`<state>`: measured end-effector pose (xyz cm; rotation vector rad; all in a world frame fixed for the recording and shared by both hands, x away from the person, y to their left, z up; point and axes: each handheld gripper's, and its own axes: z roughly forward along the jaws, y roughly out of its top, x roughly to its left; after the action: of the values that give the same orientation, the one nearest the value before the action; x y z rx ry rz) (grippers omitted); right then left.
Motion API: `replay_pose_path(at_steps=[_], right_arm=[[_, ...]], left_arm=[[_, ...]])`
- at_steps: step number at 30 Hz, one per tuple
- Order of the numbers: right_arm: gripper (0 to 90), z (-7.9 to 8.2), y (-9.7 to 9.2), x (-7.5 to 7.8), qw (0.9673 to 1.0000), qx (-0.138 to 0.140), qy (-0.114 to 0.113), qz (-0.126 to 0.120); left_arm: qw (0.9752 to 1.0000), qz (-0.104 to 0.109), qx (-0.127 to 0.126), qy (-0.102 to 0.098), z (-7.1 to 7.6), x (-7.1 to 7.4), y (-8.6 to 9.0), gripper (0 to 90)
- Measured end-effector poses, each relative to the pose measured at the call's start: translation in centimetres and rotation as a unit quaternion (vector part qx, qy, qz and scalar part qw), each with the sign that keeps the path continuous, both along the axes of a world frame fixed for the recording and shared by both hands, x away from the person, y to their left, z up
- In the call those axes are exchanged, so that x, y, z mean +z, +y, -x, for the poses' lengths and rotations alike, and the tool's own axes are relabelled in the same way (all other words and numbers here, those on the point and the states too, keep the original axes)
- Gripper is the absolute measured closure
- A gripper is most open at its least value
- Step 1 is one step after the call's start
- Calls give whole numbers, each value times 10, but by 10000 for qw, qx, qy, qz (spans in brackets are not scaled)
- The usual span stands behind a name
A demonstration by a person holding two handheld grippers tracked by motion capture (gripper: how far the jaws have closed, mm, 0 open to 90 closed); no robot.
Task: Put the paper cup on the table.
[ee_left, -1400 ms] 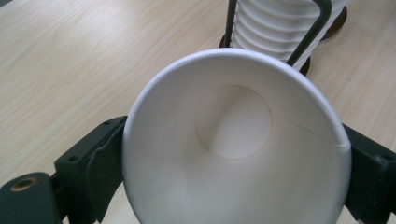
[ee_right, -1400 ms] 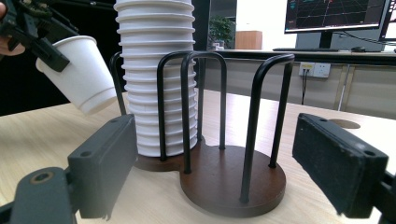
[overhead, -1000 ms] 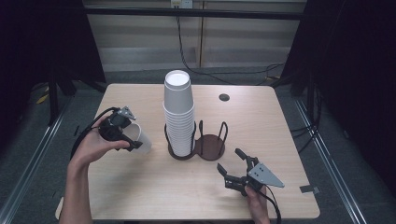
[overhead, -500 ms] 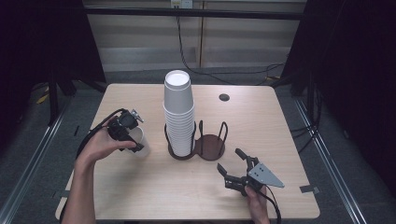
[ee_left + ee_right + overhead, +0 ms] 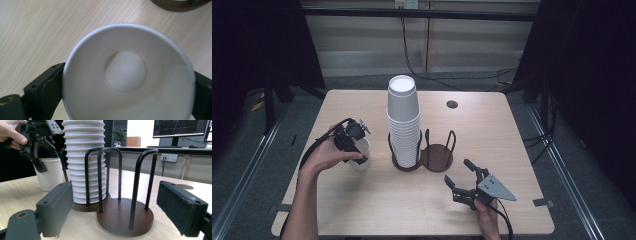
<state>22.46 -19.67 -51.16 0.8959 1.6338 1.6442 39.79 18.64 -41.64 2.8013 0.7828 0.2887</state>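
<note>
Left tongs (image 5: pixel 357 150) opening, apparently loose around upright cup (image 5: pixel 360 159)

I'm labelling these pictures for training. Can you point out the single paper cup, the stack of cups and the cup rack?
single paper cup (image 5: pixel 125 75): left gripper view, inside bottom.
stack of cups (image 5: pixel 403 117): high view, side of the top cup.
cup rack (image 5: pixel 125 218): right gripper view, empty round base.

Occlusions and frame cut-offs

The cup (image 5: pixel 128 75) is cropped at the bottom edge of the left gripper view and hides both pads, so contact cannot be confirmed. In the high view, the stack (image 5: pixel 404 125) conceals the rack (image 5: pixel 437 156) base beneath it.
</note>
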Motion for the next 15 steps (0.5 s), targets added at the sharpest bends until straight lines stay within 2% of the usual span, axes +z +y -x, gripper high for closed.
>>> replay_pose_path(at_steps=[4,9,10,12,15], right_arm=[[136,0,0,0,10000,-1,0,0],[135,0,0,0,10000,1,1,1],[135,0,0,0,10000,-2,1,-1],[135,0,0,0,10000,-1,0,-1],[134,0,0,0,10000,-2,-1,-1]], left_arm=[[9999,-5,-70,-83,1,-3,-1,45],[10000,-16,29,-55,2,-7,1,45],[9999,82,86,-32,3,-9,4,44],[9998,153,118,32,3,-10,7,41],[9996,195,194,1,4,-10,10,40]])
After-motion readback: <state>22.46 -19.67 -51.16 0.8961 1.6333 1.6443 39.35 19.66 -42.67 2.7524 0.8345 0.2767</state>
